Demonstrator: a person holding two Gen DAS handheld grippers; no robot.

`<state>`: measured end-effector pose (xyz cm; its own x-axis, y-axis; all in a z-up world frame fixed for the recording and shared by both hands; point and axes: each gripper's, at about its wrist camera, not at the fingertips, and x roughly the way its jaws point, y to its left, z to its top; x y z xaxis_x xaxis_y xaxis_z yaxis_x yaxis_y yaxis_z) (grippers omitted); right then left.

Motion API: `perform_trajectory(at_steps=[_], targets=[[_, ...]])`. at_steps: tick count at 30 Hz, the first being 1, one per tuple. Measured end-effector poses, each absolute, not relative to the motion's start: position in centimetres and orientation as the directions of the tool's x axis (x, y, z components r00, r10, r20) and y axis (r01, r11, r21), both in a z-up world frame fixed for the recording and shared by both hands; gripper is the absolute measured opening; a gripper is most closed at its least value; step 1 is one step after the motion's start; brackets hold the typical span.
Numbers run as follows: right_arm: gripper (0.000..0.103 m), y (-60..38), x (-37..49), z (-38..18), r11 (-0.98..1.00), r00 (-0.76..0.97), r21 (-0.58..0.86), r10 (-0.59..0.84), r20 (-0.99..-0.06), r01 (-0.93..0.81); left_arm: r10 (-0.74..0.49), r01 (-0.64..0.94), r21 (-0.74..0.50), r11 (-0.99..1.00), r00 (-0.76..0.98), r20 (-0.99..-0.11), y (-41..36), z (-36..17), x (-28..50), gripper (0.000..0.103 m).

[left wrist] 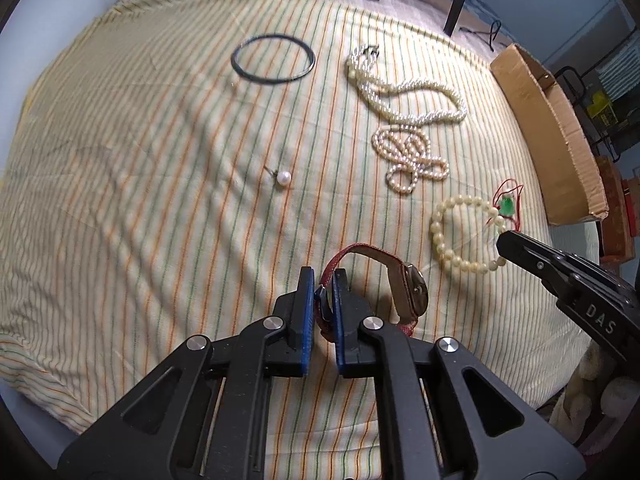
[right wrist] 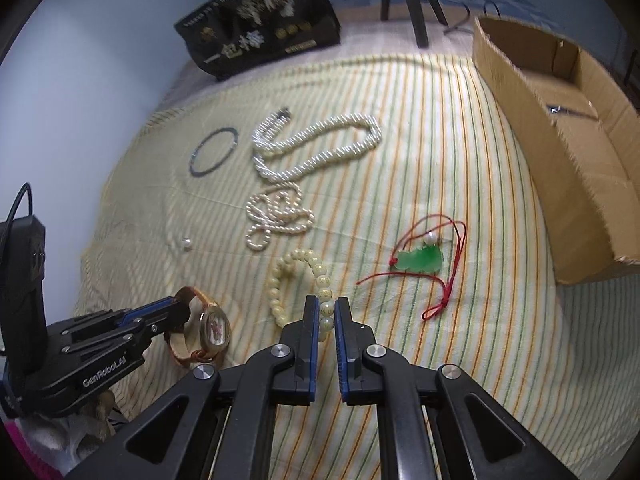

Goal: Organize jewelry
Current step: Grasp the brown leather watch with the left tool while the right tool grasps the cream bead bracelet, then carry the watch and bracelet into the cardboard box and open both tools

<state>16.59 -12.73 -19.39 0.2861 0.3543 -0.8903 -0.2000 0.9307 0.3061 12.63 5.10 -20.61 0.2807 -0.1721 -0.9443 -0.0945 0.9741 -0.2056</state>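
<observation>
While the left tongs pinch the red strap of a wristwatch, the left wrist view shows the watch standing on its edge on the striped cloth, its strap arching up between the blue pads. To the right lies a bracelet of cream beads, and the tip of the right tongs meets that ring at its right side. Just beyond it sits a green pendant on a red cord. Farther back are a coiled small-pearl strand, a thick pearl necklace and a dark bangle; a single pearl stud lies alone mid-cloth. A cardboard box runs along the right edge of the cloth.

In the right wrist view, the right tongs are narrowed on the bead bracelet, with two beads caught between the pads. The green pendant and its red cord lie to the right, apart from the bracelet. At lower left, the left tongs grip the watch by its strap. The open cardboard box stands at the right, a black printed bag at the far edge.
</observation>
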Motion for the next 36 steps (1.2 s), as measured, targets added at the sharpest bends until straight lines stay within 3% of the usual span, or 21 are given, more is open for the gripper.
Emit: perform_trajectory(at_steps=[20,36], targets=[[0.005,-15.6,15.6,-13.0,0.924,0.436,0.295,0.376,-0.818,-0.243,-0.215,-0.031,-0.249,0.968,0.406,-0.888,2.7,-15.4,12.6,0.007],[0.005,-22.2,17.7,-8.0,0.944,0.582,0.291,0.325,-0.745,-0.154,-0.276,0.070,-0.277,0.958,0.487,-0.829,-3.3,-10.9,13.7,0.007]])
